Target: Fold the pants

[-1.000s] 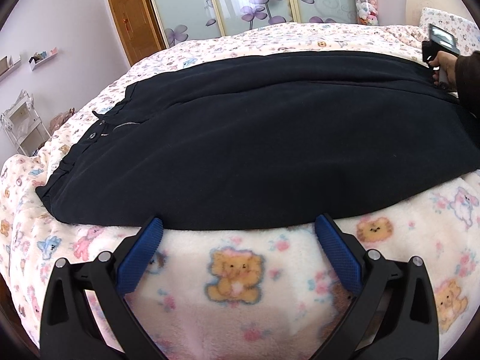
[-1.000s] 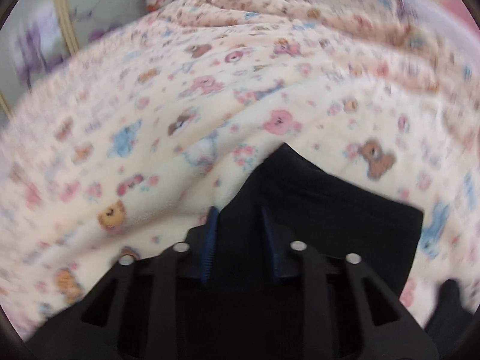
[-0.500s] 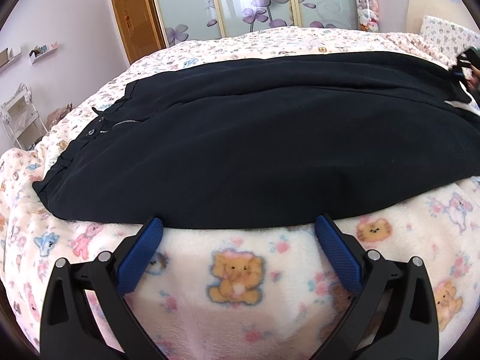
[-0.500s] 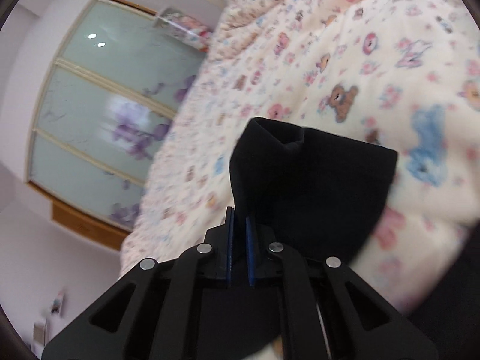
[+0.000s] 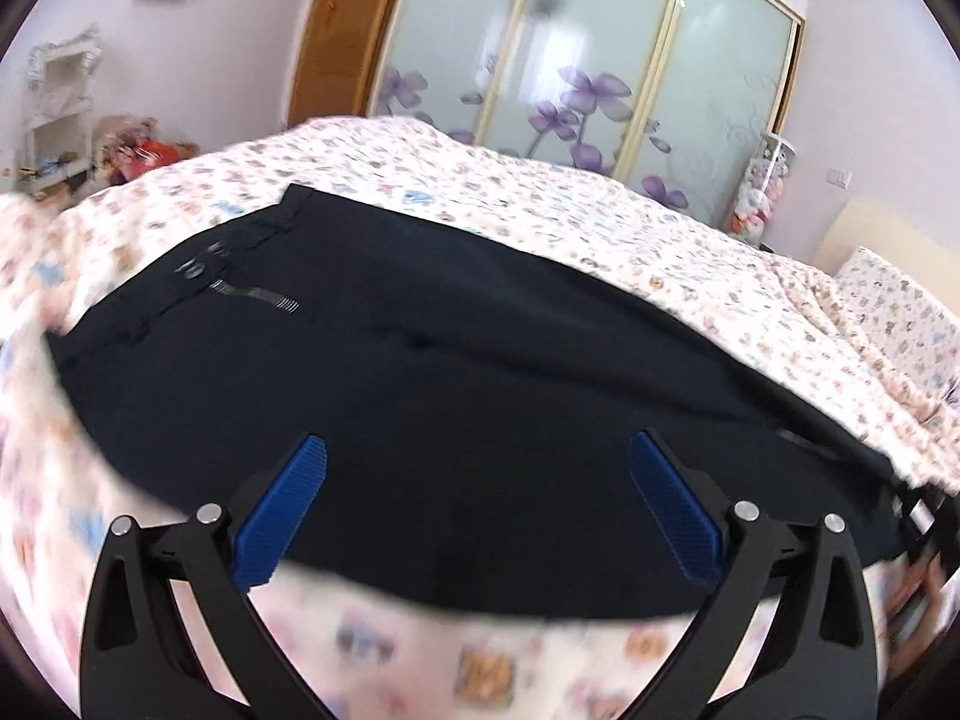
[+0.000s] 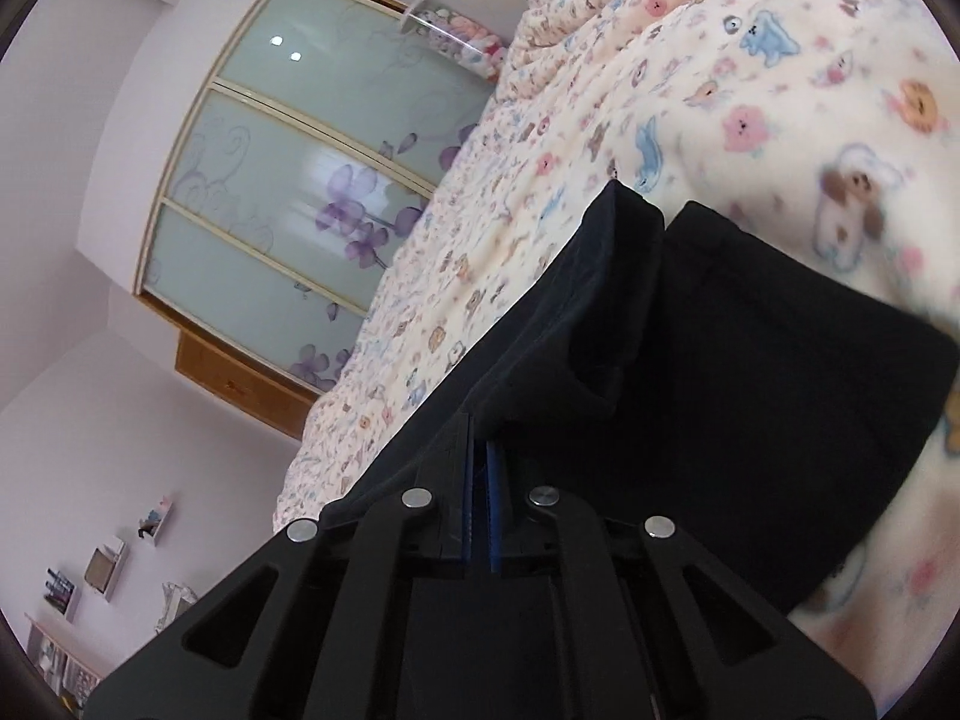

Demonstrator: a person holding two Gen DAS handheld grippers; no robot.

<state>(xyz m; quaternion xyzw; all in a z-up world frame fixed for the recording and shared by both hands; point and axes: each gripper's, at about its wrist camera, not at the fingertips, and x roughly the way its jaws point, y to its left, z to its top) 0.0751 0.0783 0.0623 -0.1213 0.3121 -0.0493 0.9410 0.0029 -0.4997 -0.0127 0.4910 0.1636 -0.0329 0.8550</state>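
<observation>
Dark navy pants [image 5: 420,372] lie spread across the bed, waistband and zip toward the left in the left wrist view. My left gripper [image 5: 477,510] hovers open above the near edge of the pants, nothing between its blue pads [image 5: 282,516]. At the far right edge of that view a hand with the other gripper [image 5: 924,516] meets the leg end. In the right wrist view, my right gripper [image 6: 480,480] is shut on the pants' leg hem [image 6: 630,300], which is lifted off the blanket and folds over the jaws.
An animal-print fleece blanket [image 5: 600,228] covers the bed. Frosted sliding wardrobe doors [image 5: 588,60] with purple flowers and a wooden door [image 5: 342,30] stand behind. A white shelf unit [image 5: 54,114] and wall shelves are at the left; a pillow [image 5: 900,312] lies at the right.
My right gripper closed on the leg hem, lifted it and swung round toward the wardrobe. My left gripper rose and rolled, staying open over the pants' near edge.
</observation>
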